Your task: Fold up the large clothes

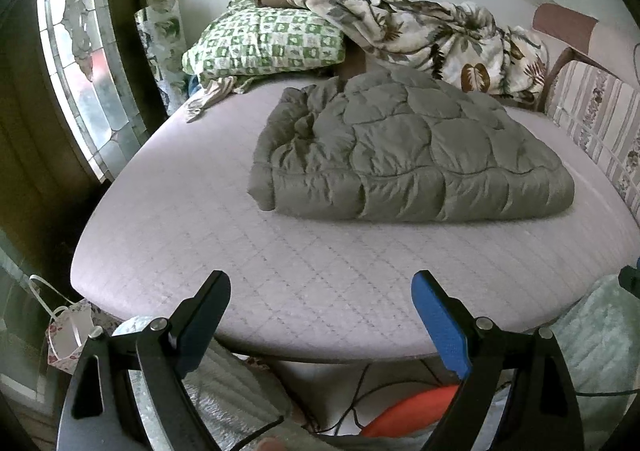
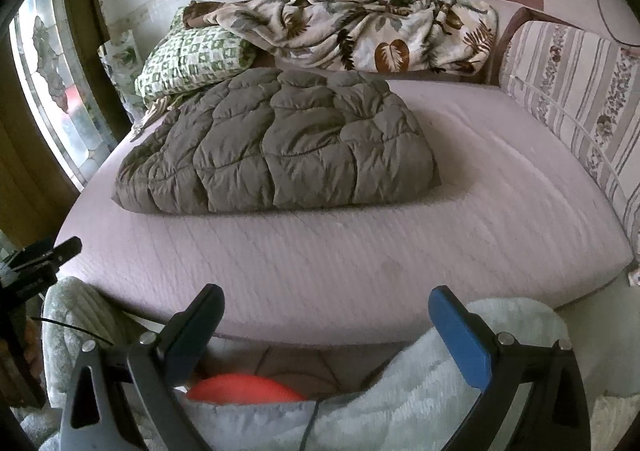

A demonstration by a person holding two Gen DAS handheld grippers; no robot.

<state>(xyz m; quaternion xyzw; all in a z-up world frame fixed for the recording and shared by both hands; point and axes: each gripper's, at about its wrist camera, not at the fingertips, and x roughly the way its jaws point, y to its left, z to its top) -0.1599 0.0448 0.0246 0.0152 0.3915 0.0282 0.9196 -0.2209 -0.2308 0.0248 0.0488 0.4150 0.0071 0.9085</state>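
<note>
Left gripper [image 1: 322, 291] wide open, empty, low over near edge of bed [image 1: 320, 291]. Right gripper [image 2: 326, 307] likewise spread, nothing held. Ahead of both, well apart: folded grey quilt [image 1: 416, 155] on the mattress. Beyond it, green pillow [image 1: 264, 43] and leaf-print blanket [image 2: 384, 27].

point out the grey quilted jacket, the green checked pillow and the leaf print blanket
grey quilted jacket [image 1: 412, 155], left wrist view, middle of its top
green checked pillow [image 1: 264, 41], left wrist view, middle of its face
leaf print blanket [image 2: 380, 27], right wrist view, middle of the heap
</note>
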